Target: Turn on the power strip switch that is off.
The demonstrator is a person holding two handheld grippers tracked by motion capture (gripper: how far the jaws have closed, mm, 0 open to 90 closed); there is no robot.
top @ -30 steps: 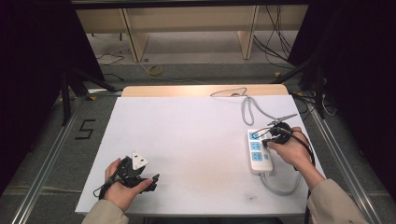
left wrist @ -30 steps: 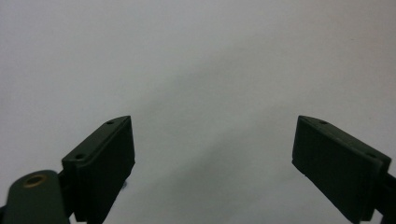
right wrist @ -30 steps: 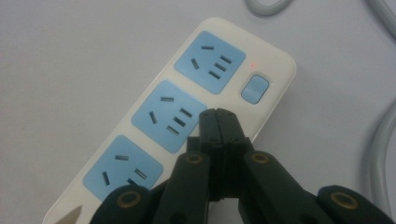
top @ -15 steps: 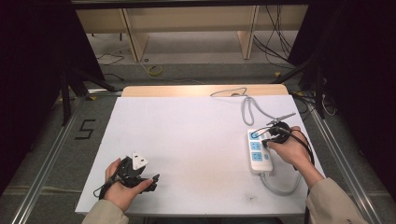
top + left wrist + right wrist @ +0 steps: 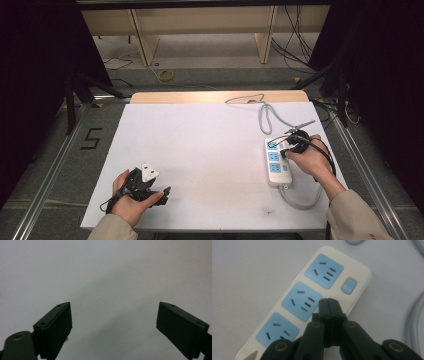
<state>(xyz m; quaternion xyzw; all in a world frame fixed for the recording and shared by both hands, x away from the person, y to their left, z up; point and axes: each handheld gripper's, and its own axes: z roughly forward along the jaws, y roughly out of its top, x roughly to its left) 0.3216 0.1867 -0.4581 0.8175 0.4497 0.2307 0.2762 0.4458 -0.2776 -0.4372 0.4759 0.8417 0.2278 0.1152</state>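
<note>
Fingertips of the right gripper (image 5: 328, 301) were pressed flat together with nothing between them, their tips poised over the middle of the power strip (image 5: 307, 300), at the inner edge of its middle blue socket (image 5: 301, 301). Whether they actually touched the strip's casing I could not tell from the right gripper view. A small red light (image 5: 347, 273) glowed beside the blue switch (image 5: 349, 286) at the strip's far end.

From the high view, the power strip (image 5: 276, 161) lay near the right edge of the worktop (image 5: 200, 150), roughly halfway along that edge, its length running from the near side toward the far side. Its grey cable (image 5: 301, 200) left the near end, looped toward the near right corner, and another stretch (image 5: 263, 116) ran up toward the far edge. The right hand (image 5: 306, 159) held its gripper (image 5: 284, 151) just over the strip's far half.

At the near left corner of the worktop, the left hand (image 5: 134, 196) held the left gripper (image 5: 165, 190), a grey three-cornered plate (image 5: 148, 172) on top. In the left gripper view, its two black pads (image 5: 55, 325) stood wide apart, released, with bare white worktop (image 5: 110, 277) between and beyond them.
</note>
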